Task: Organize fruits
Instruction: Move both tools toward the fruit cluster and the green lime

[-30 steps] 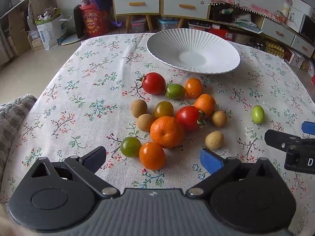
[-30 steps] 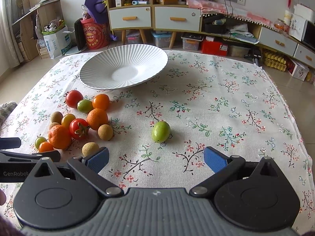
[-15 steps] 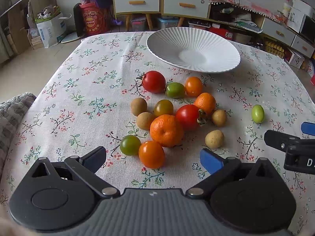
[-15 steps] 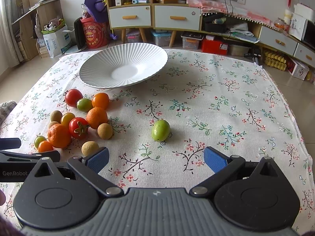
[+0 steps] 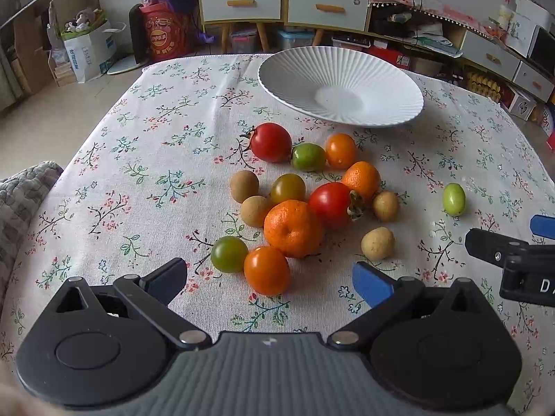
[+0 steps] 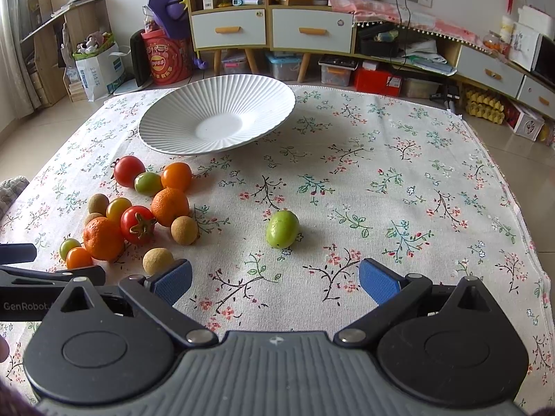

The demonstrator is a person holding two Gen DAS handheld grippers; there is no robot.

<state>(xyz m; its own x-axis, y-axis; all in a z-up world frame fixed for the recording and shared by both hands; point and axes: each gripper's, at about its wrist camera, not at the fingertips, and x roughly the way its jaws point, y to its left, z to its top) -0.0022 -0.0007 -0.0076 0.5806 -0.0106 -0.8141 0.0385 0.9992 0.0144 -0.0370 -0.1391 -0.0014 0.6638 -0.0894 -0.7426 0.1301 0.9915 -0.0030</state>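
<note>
A cluster of several fruits lies on the floral tablecloth: a big mandarin [image 5: 293, 227], red tomatoes [image 5: 270, 142], small orange and green tomatoes and tan longans. One green fruit [image 6: 282, 229] lies apart to the right, also seen in the left wrist view as green fruit [image 5: 453, 198]. An empty white ribbed plate [image 5: 381, 79] stands behind the cluster, plate [image 6: 173, 128]. My left gripper [image 5: 270, 279] is open just in front of an orange tomato [image 5: 266, 270]. My right gripper [image 6: 275, 279] is open a little short of the green fruit.
The table's right edge [image 6: 530, 242] and far edge are near. A grey cushion [image 5: 20, 201] sits at the left edge. Cabinets with drawers [image 6: 270, 29], shelves, boxes and bags stand on the floor behind the table.
Both grippers have crept slightly forward toward the fruits; both stay open. Nothing on the table has moved.
</note>
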